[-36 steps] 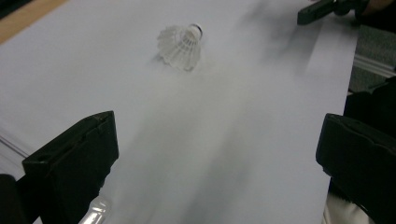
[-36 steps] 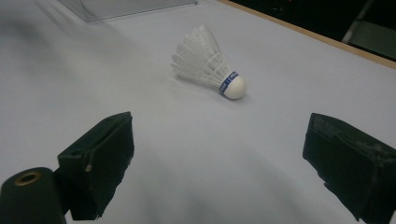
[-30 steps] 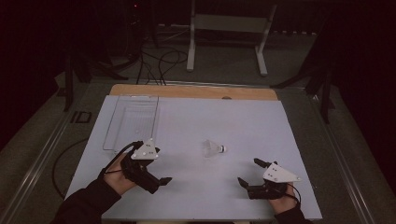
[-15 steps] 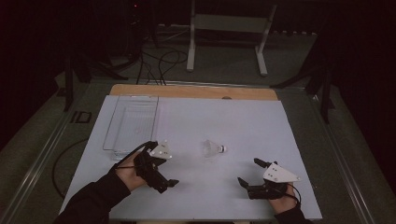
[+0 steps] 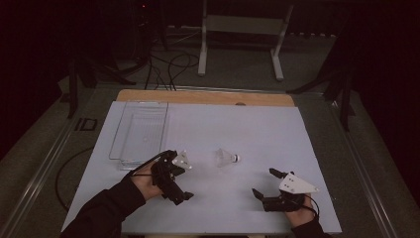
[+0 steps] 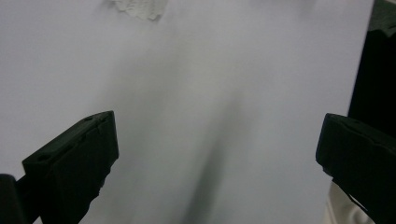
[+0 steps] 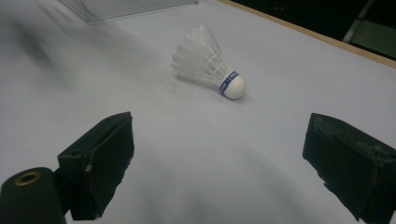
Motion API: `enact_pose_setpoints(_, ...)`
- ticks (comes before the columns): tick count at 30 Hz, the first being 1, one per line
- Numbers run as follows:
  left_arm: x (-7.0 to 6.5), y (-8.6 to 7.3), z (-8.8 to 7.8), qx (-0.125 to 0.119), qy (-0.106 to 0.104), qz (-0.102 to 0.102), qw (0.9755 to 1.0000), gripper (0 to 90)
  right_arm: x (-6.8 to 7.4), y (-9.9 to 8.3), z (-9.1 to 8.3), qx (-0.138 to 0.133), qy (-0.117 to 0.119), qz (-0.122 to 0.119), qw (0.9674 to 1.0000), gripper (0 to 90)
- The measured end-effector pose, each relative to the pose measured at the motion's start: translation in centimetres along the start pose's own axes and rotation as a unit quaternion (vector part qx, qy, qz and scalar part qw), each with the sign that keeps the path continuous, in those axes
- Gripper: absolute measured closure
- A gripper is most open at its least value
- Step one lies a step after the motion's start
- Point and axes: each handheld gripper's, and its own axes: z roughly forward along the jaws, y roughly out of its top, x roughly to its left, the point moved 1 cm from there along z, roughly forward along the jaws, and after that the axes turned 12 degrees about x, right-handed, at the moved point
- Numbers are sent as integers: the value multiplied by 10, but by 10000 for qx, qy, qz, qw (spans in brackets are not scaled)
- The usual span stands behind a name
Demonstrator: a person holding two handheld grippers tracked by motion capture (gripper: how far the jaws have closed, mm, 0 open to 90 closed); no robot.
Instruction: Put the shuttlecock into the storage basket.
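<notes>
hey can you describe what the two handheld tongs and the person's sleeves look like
Both tongs are black, each topped by a pale grey three-cornered plate: the left tongs trail a thin black cable, and the right tongs end in blocky black jaws with worn-looking pads. The person's sleeve is dark.

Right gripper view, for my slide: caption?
Open right gripper faces a white shuttlecock lying on the pale table.
</notes>
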Motion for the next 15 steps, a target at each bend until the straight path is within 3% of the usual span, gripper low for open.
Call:
enact_pose_setpoints(7,1,6,7,257,-55,9,9997,1,0,0,0,-4,-9,-9,10000,89)
enact_pose_setpoints(10,3,9,9,352,-187,-147,9991,1,0,0,0,1,-1,3,10000,89)
enact_pose_setpoints(15,5,16,14,600,-157,-302,9976,1,0,0,1,6,10,-4,10000,89)
